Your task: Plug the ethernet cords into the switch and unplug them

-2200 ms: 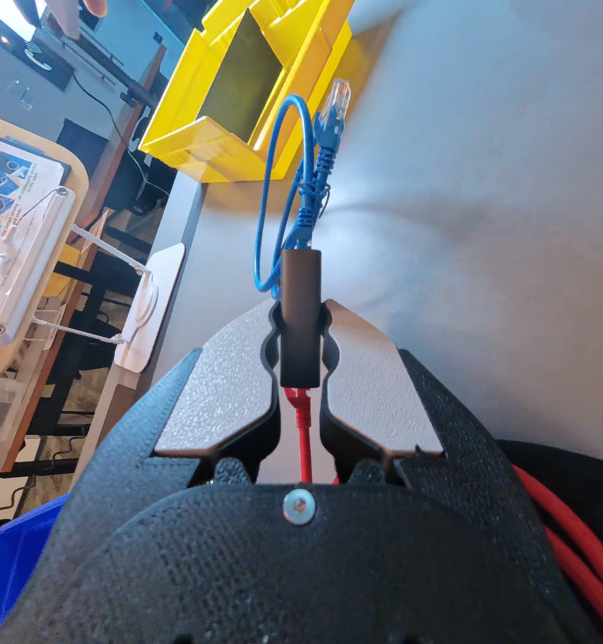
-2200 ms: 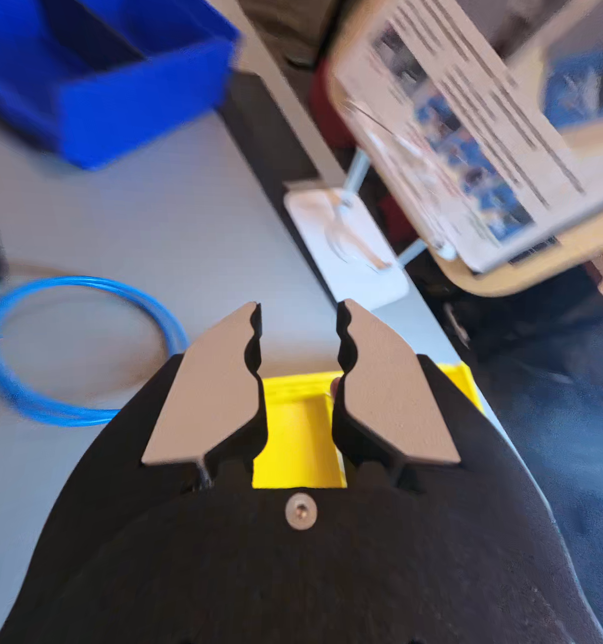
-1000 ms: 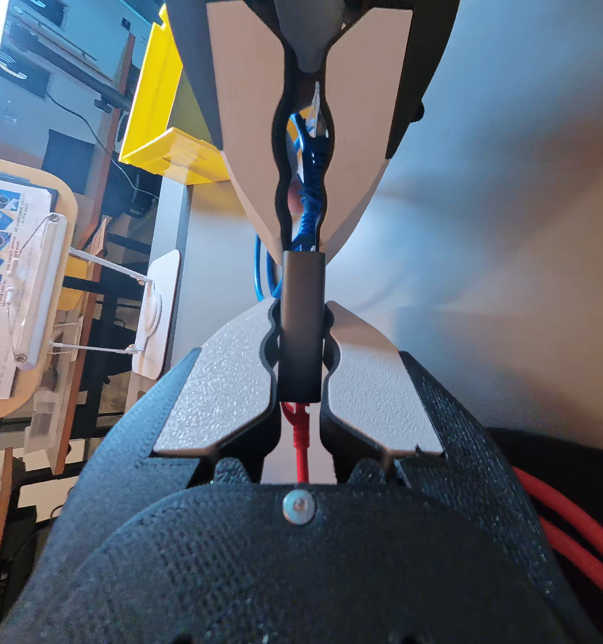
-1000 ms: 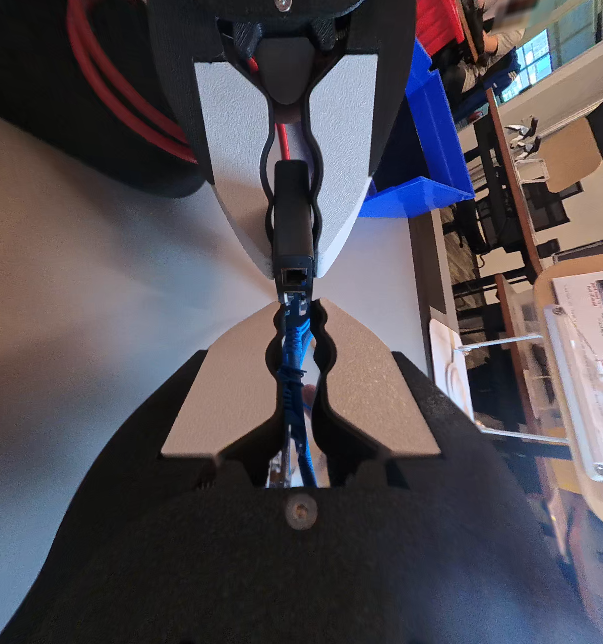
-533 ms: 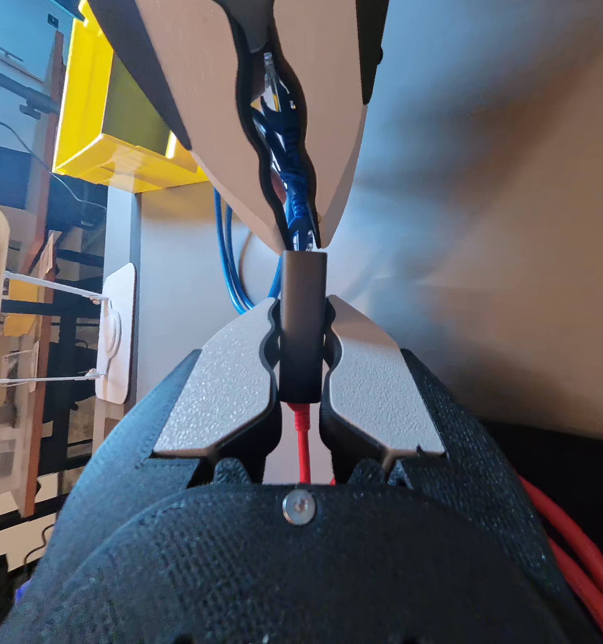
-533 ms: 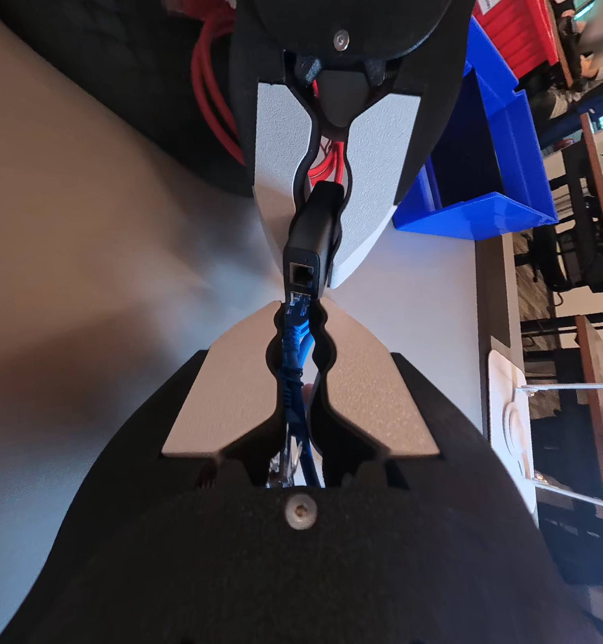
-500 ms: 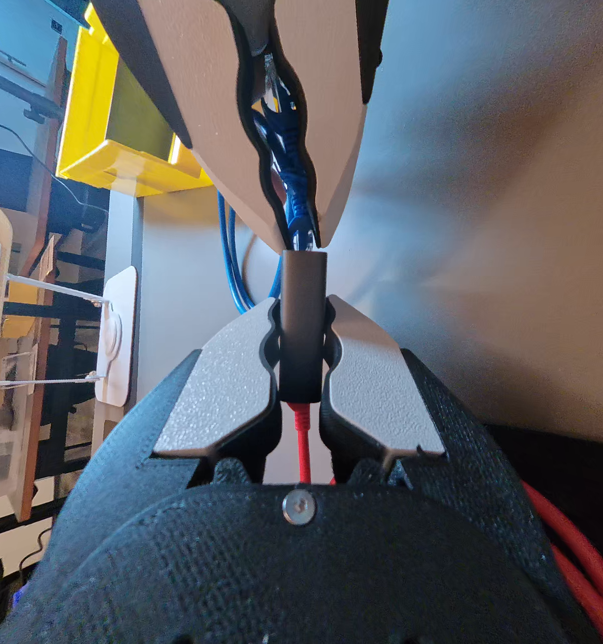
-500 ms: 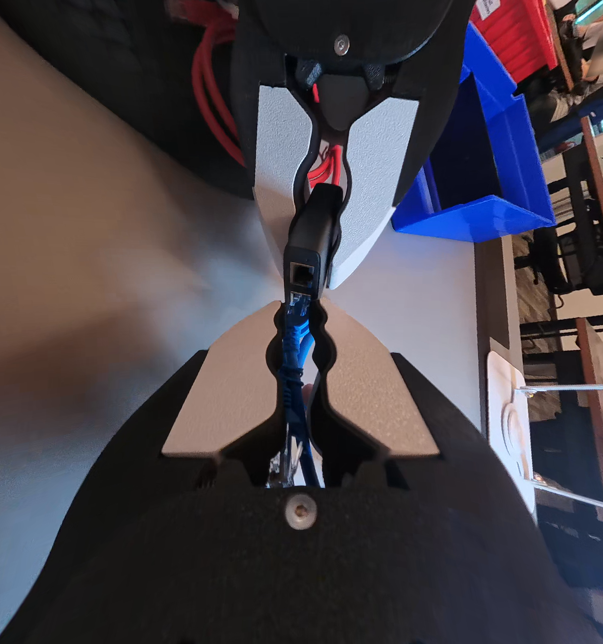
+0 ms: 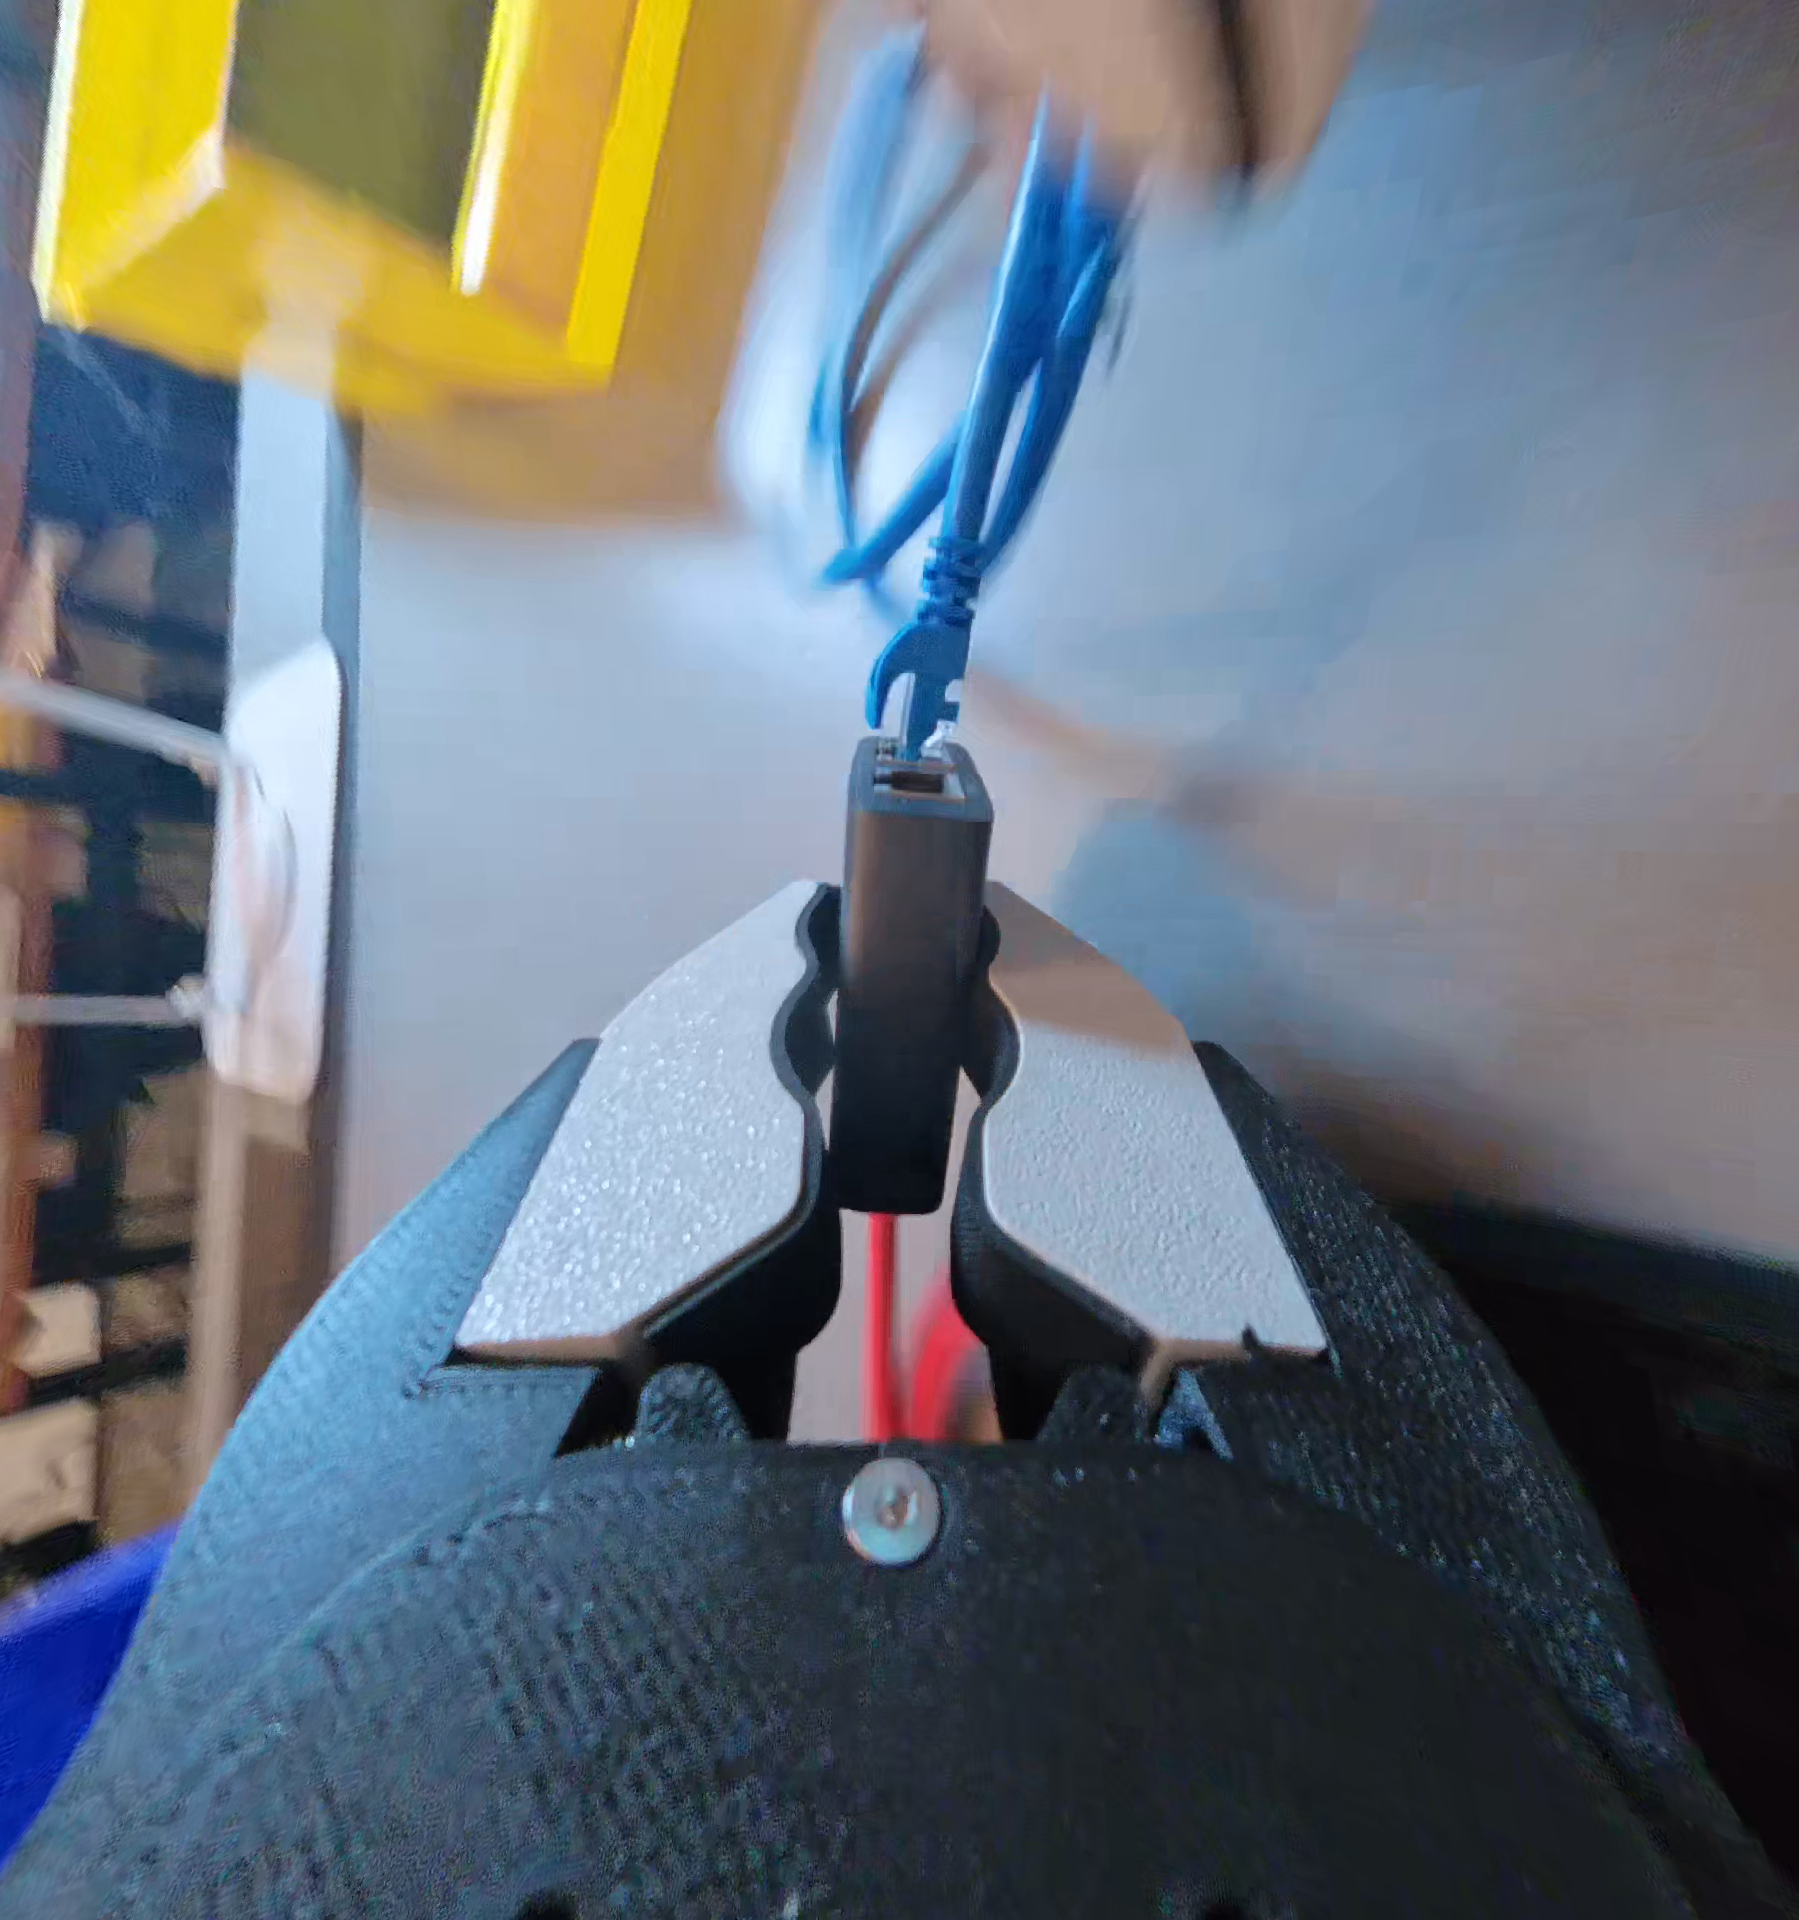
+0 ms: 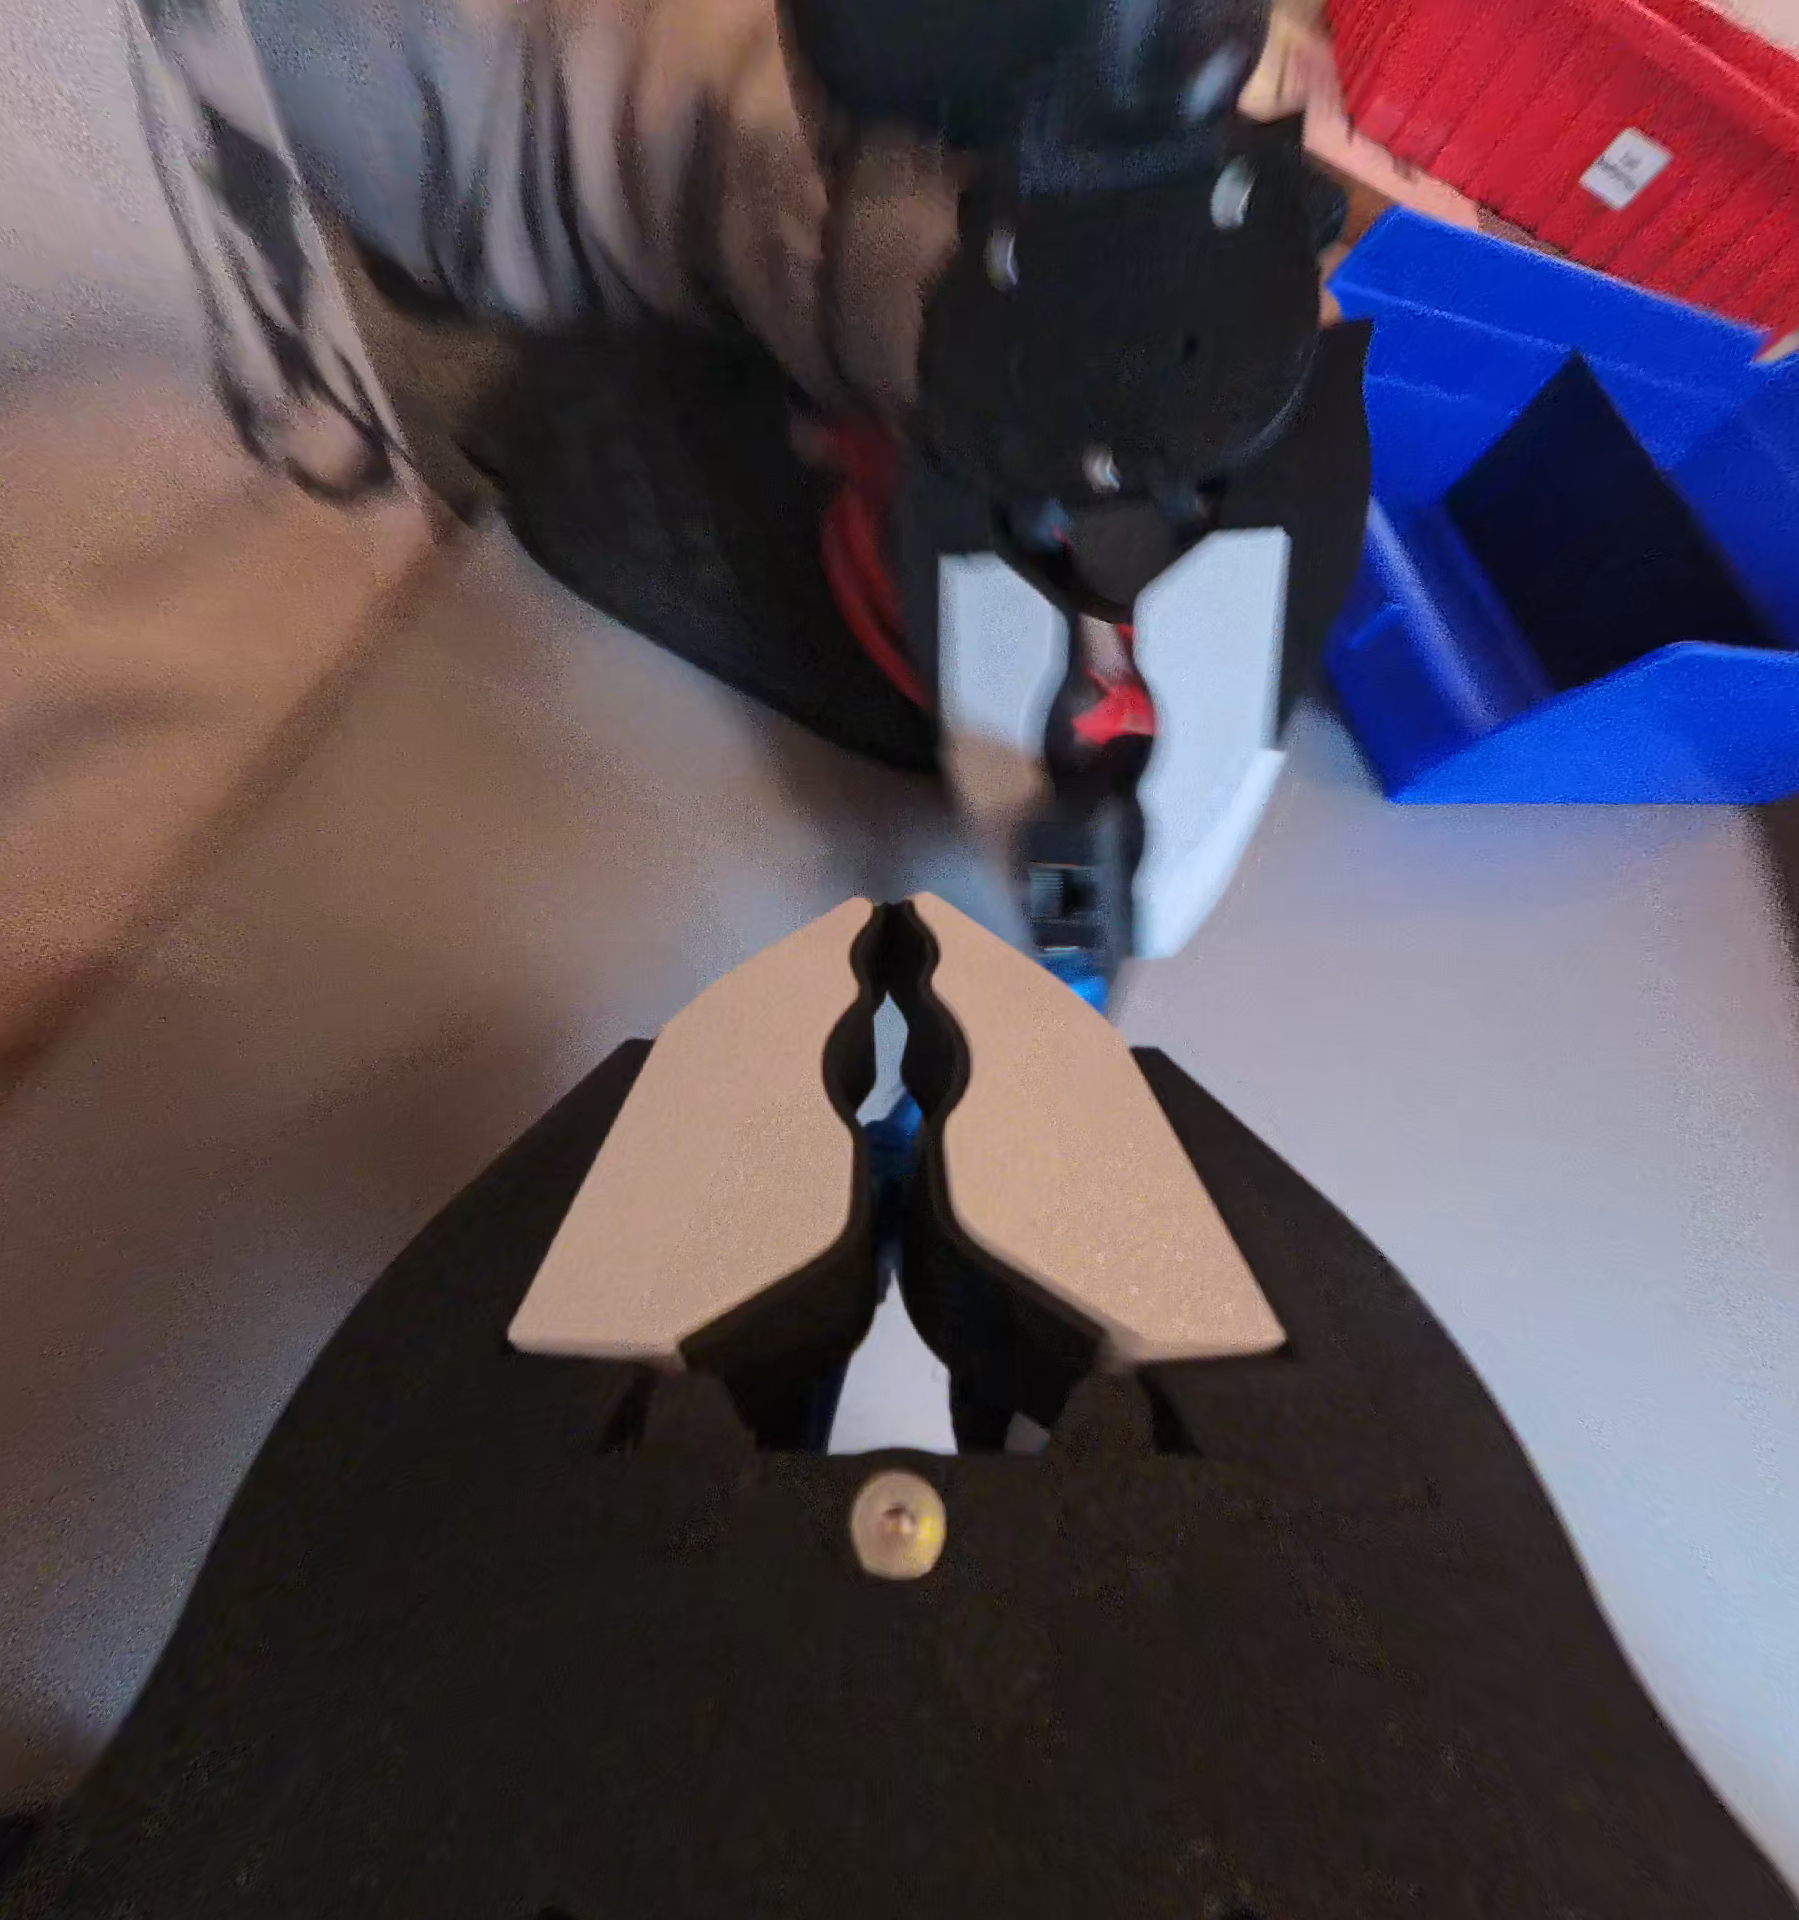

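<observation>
Clamped in my left claw [image 9: 900,925] is the black switch [image 9: 910,977], ports toward twelve o'clock, red cord [image 9: 882,1320] trailing at six. My right claw [image 10: 897,914] looks pressed together on the blue cord [image 9: 988,416] behind its plug [image 9: 921,686], which sits in the port. Half a second ago that claw crowded the switch's mouth; now it has backed off. Tugging the cord without pressing the latch could snap it.

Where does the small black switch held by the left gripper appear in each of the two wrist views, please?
Left wrist view: the black switch stands upright at centre, clamped in the left gripper, with the blue cord at its top port.
Right wrist view: upper centre-right, blurred, port end facing the camera.
Shared landmark: the blue bin, lower left corner in the left view.
</observation>
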The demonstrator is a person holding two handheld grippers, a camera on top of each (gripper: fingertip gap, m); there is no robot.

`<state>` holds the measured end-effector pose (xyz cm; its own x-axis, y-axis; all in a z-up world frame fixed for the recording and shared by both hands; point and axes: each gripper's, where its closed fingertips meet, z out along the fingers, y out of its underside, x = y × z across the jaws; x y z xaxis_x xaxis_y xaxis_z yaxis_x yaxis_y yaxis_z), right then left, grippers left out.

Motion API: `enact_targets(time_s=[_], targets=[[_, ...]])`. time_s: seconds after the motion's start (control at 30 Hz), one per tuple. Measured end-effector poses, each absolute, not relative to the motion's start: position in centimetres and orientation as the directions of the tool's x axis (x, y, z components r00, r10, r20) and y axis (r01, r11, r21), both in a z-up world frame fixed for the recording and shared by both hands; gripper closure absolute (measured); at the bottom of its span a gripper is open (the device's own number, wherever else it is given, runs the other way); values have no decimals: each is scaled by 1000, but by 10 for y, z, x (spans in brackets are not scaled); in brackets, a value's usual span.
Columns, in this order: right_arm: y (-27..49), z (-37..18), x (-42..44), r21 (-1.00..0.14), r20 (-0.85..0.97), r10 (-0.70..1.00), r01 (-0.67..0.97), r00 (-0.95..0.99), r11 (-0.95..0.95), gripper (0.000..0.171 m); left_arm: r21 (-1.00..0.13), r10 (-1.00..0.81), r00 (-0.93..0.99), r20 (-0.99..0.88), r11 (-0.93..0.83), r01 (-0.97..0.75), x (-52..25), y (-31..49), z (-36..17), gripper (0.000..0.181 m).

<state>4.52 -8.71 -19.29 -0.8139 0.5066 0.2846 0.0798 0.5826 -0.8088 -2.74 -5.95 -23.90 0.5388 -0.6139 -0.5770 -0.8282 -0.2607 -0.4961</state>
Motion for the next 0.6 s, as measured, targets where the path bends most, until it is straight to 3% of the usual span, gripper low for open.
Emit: enact_targets(time_s=[0.1, 0.23, 0.33, 0.4, 0.6], targets=[[-60, -188, 41, -716, 486, 542, 43, -685, 696, 171, -582, -612, 592, -525, -249, -774, -29, -72, -227, 159], [-45, -167, 43, -733, 486, 602, 79, -634, 675, 169, -554, -608, 584, -538, -267, -788, -21, -66, -223, 159], [-50, -174, 35, -657, 520, 588, 150, -620, 738, 143, -542, -603, 593, -534, -294, -787, -23, -64, -230, 160], [-54, -193, 26, -574, 549, 560, 207, -620, 792, 137, -523, -606, 577, -547, -291, -801, -19, -64, -234, 159], [-56, -223, 5, -504, 607, 524, 220, -598, 835, 154, -529, -610, 588, -531, -303, -792, -19, -66, -238, 160]])
